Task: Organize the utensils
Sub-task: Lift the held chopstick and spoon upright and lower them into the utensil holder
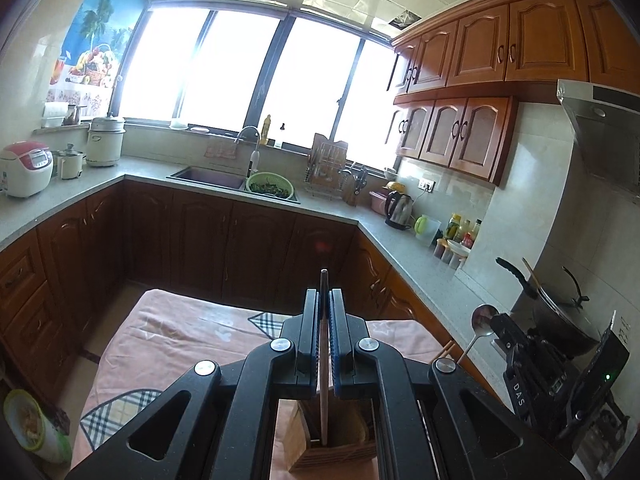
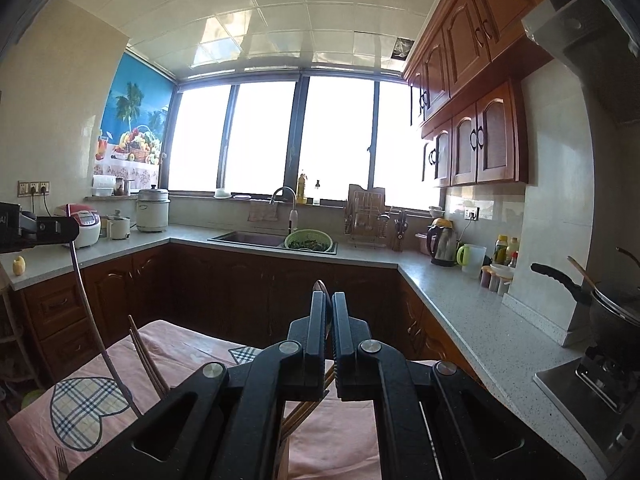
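Note:
My left gripper (image 1: pixel 324 292) is shut on a long thin utensil handle (image 1: pixel 324 360). The handle stands upright, and its lower end reaches into a wooden utensil holder (image 1: pixel 336 456) on the pink-clothed table (image 1: pixel 180 332). My right gripper (image 2: pixel 328 294) is shut on a metal spoon (image 2: pixel 320 285), whose bowl pokes out above the fingertips. In the left wrist view that spoon (image 1: pixel 482 320) is raised at the right, held by the right gripper (image 1: pixel 502 326). The right wrist view shows the left gripper (image 2: pixel 66 227) at the far left with its long handle (image 2: pixel 86 304) hanging down. Chopsticks (image 2: pixel 146 356) lean beside it.
A fork (image 2: pixel 62 460) lies on the plaid-heart cloth (image 2: pixel 84 404). A bowl (image 1: pixel 28 424) sits at the table's left edge. Grey counters wrap the room with a sink (image 1: pixel 208 178), green colander (image 1: pixel 270 186), kettle (image 1: pixel 400 210) and rice cooker (image 1: pixel 24 168). A wok (image 2: pixel 616 320) stands on the stove at right.

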`<state>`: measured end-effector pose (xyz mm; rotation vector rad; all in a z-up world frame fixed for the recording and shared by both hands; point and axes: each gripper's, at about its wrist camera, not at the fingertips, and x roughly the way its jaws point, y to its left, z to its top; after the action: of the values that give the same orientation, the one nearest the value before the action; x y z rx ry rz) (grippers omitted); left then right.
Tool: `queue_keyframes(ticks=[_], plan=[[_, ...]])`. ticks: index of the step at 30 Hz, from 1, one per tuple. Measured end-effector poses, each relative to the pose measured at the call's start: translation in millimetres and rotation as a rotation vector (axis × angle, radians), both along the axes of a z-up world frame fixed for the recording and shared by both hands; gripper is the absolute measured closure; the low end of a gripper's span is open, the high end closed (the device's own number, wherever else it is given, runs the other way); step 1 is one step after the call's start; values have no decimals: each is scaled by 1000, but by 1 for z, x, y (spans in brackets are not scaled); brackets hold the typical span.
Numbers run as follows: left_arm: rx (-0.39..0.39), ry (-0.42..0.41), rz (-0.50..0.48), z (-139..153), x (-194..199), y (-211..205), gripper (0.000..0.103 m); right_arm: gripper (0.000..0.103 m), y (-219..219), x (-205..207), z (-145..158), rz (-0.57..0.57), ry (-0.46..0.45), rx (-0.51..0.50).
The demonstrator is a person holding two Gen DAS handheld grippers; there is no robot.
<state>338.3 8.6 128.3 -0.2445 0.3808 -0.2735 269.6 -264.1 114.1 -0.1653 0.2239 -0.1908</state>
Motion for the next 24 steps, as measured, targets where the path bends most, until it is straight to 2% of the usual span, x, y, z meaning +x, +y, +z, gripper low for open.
queue_keyframes(ticks=[4, 13, 24], plan=[[1, 19, 20, -18, 18, -8, 100, 101, 4, 9, -16, -3, 7, -37], [-3, 72, 26, -61, 48, -18, 100, 101, 10, 20, -60, 2, 48, -52], [26, 123, 0, -89, 65, -27, 100, 100, 16, 19, -100, 32, 123, -35]])
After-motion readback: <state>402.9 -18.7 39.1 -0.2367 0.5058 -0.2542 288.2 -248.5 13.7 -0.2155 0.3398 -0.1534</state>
